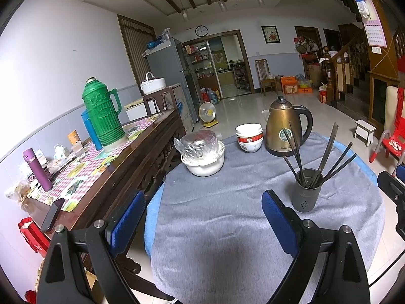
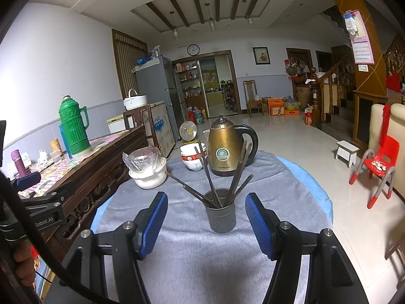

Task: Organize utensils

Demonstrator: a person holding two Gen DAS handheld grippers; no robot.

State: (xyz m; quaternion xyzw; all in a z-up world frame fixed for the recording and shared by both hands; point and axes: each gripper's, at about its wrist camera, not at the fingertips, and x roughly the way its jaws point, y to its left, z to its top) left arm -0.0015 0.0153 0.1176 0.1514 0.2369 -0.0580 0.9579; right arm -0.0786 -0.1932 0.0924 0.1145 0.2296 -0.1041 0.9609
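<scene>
Approaching: right gripper point(image 2: 206, 225), jaws spread wide and empty, faces the holder point(image 2: 220, 210) on the desk point(image 2: 192, 261).
Utensils: chopsticks point(image 2: 210, 177) splay loosely in the holder.
Left gripper point(image 1: 202, 225): jaws spread, empty.
Technique: likely gather the splayed sticks upright; avoid tipping the holder.
Writing: "Robot.AI" on the left gripper's body; kettle point(image 2: 224, 147) label unreadable.

Grey cloth point(image 2: 202, 248) on the worktop lies bare on the near side of the utensil holder point(image 2: 221, 215): unobstructed passage there. Chopsticks point(image 2: 210, 177) splay outward above the holder, fouling overhead approach. Behind the holder stand kettle point(image 2: 222, 149), stacked bowls point(image 2: 192, 158) and, further left, a covered pot point(image 2: 148, 172), closing the far side.
</scene>
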